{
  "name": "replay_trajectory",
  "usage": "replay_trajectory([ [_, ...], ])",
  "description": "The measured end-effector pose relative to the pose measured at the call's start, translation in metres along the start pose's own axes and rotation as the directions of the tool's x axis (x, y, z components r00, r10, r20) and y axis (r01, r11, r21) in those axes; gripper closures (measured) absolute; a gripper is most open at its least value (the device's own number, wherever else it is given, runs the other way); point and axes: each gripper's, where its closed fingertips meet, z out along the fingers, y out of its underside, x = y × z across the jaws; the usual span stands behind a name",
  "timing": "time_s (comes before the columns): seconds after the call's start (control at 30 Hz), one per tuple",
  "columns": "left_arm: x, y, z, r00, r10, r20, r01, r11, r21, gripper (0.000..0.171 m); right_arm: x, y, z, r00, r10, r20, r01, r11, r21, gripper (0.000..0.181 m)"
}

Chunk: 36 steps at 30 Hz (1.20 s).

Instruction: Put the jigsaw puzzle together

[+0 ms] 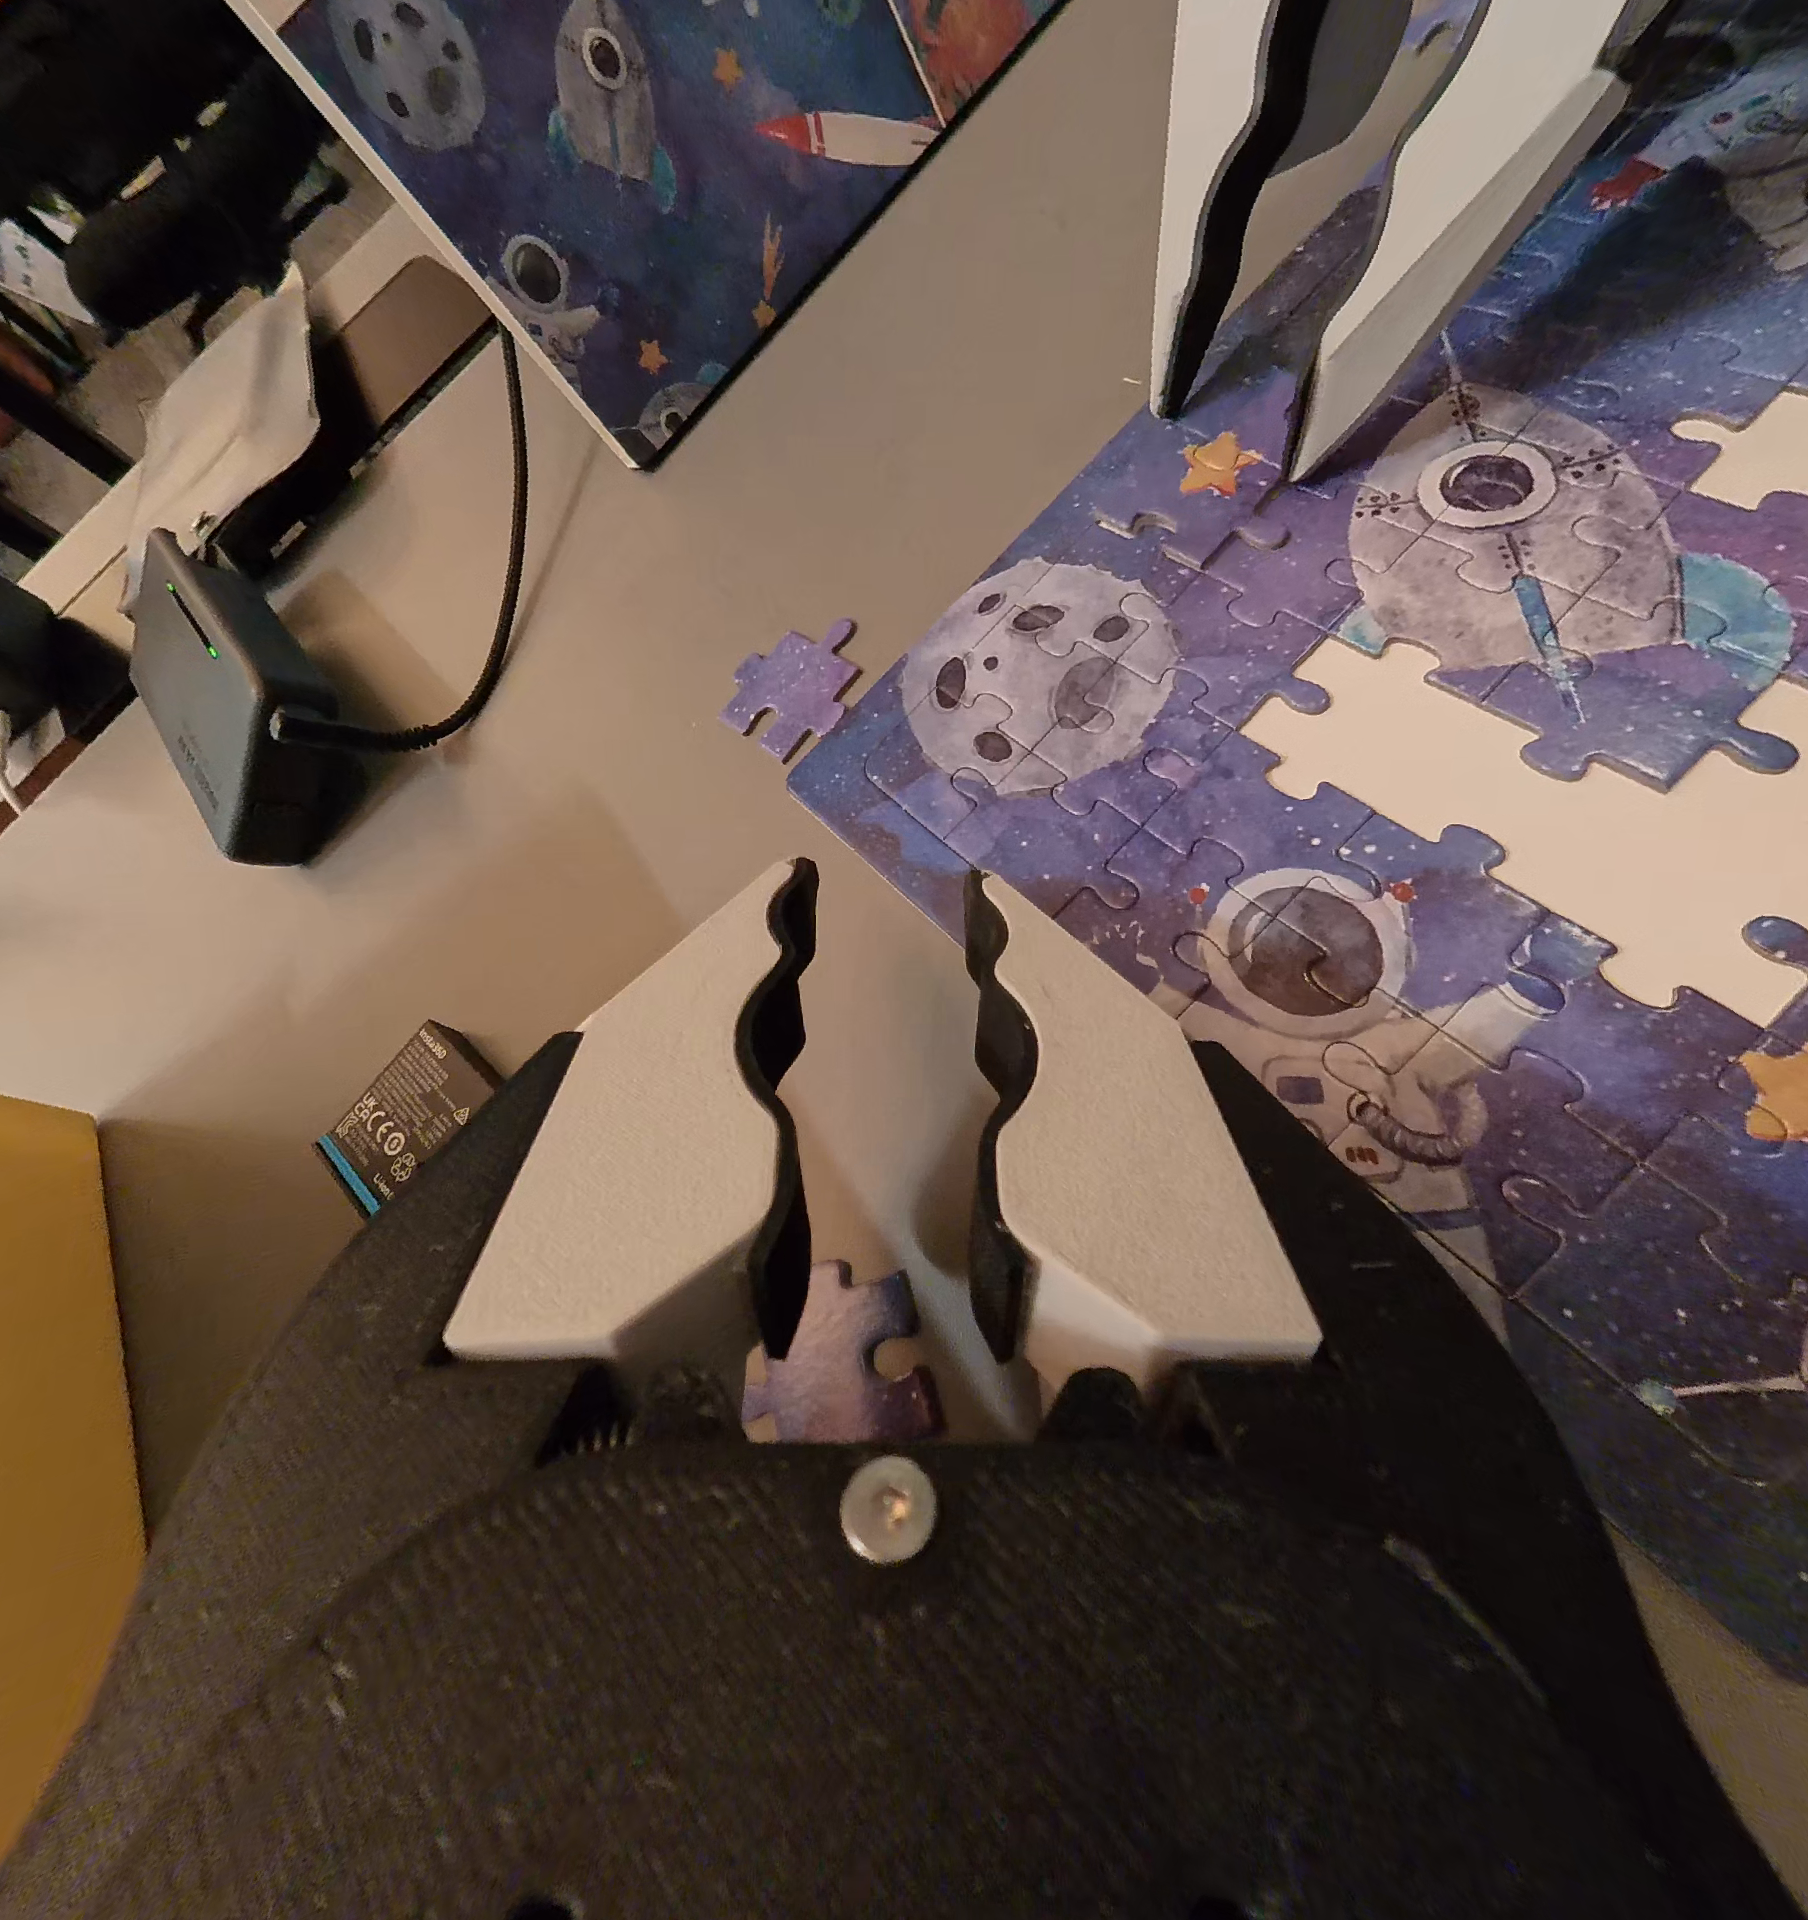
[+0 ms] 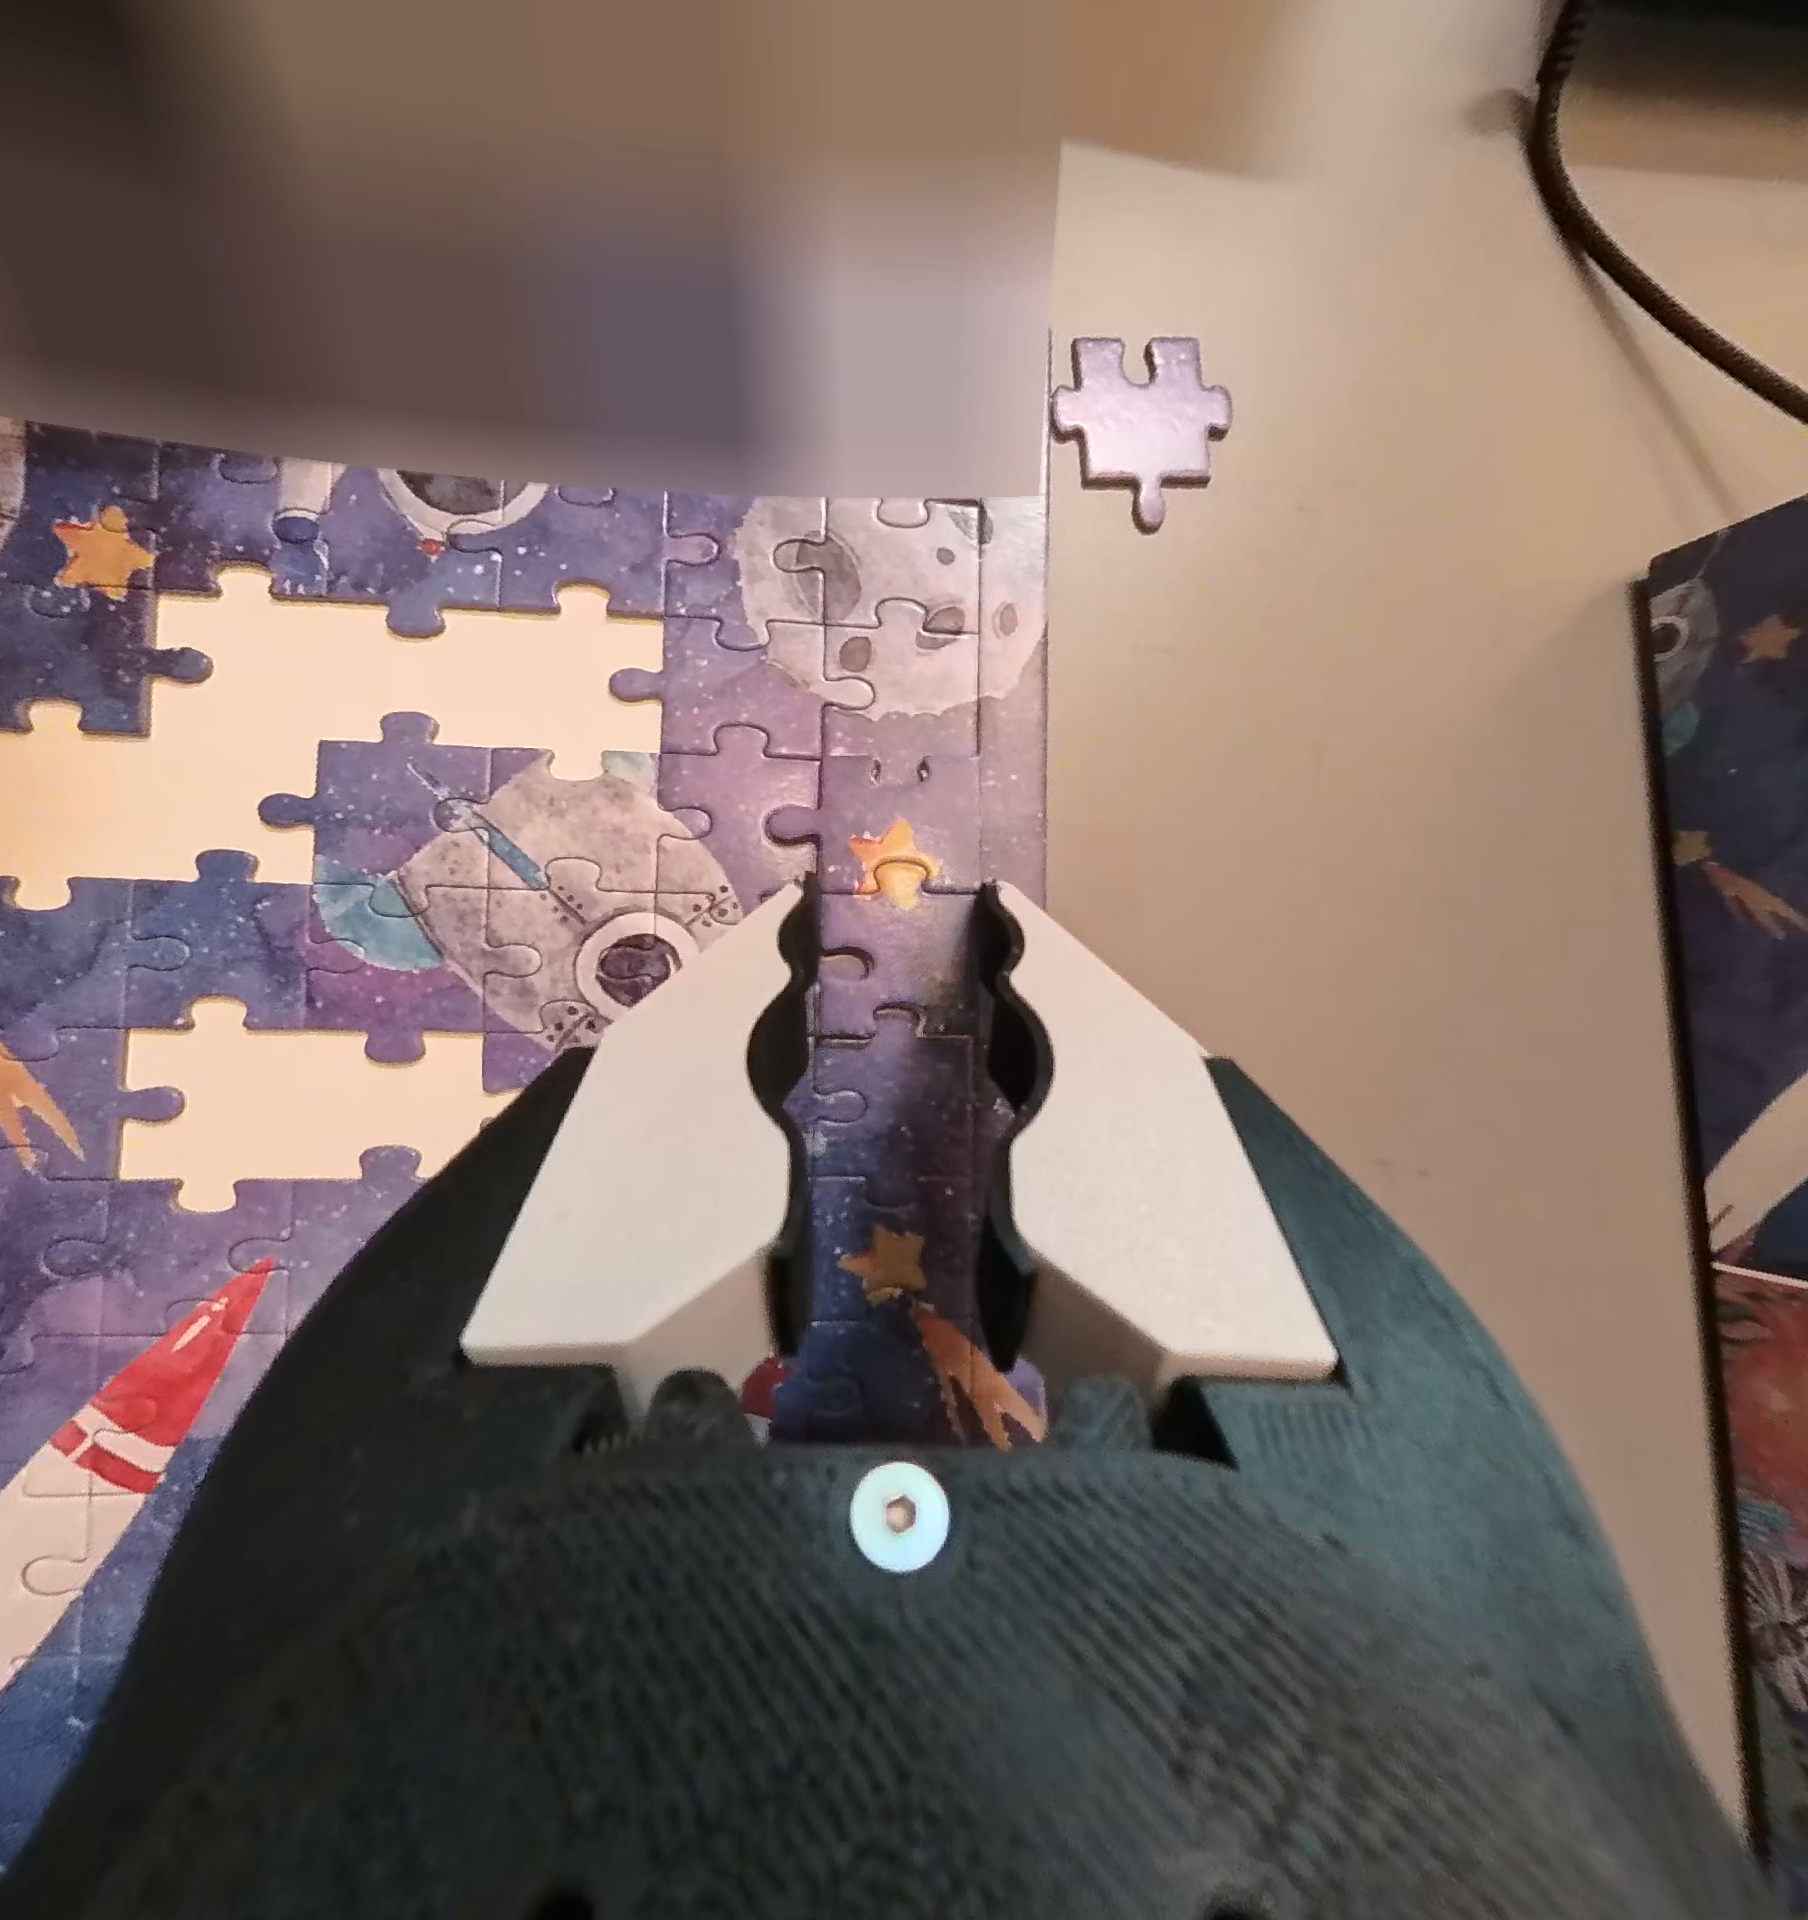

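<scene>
The partly built space jigsaw (image 1: 1295,831) lies flat on the beige table, with several gaps (image 1: 1502,831) in it; it also shows in the right wrist view (image 2: 526,935). My right gripper (image 2: 895,888) is open. Its tips rest on the puzzle's edge column, just below a yellow-star piece (image 2: 889,857) whose seams show dark shadow. It also shows in the left wrist view (image 1: 1238,436). My left gripper (image 1: 887,875) is open and empty over bare table beside the puzzle's corner. One loose purple piece (image 1: 791,691) (image 2: 1144,421) lies off the puzzle's edge. Another piece (image 1: 838,1340) shows behind the left fingers' bases.
The puzzle box (image 1: 619,156) (image 2: 1762,935) with the same space picture stands beside the puzzle. A dark device (image 1: 225,717) with a black cable (image 1: 505,499) sits at the left. A small black battery (image 1: 401,1122) and a yellow object (image 1: 17,1351) lie near my left gripper. Across from one pair of fingers to the other is roughly 12 cm. My left tips are roughly 7 cm from the loose purple piece (image 1: 791,691). It turns up in the right wrist view (image 2: 1148,411) as well.
</scene>
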Motion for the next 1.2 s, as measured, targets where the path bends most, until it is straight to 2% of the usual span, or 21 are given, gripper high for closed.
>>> replay_trajectory([
  [0.23, 0.000, 0.000, 0.000, 1.000, 0.000, 0.001, 0.000, 1.000, 0.003, 0.146, 0.000, 0.000, -0.002, 1.000, 0.020, 0.003, -0.020, 1.000, -0.003, 0.148],
  [0.37, 0.000, 0.000, 0.000, 1.000, 0.000, 0.001, 0.000, 1.000, 0.002, 0.146, 0.000, -0.009, -0.004, 1.000, 0.027, 0.011, -0.027, 0.999, 0.039, 0.149],
  [0.63, -0.001, 0.000, 0.000, 1.000, 0.000, 0.002, 0.000, 1.000, 0.003, 0.146, 0.001, -0.014, 0.008, 0.998, 0.057, 0.026, -0.058, 0.997, 0.050, 0.152],
  [1.07, -0.001, -0.001, -0.001, 1.000, 0.002, 0.003, -0.002, 1.000, 0.006, 0.146, 0.000, -0.004, 0.003, 0.996, 0.085, 0.008, -0.085, 0.996, -0.039, 0.153],
  [1.2, 0.000, 0.000, -0.001, 1.000, 0.004, 0.003, -0.004, 1.000, 0.004, 0.146, -0.002, -0.019, 0.004, 0.997, 0.076, 0.012, -0.076, 0.997, 0.033, 0.154],
])
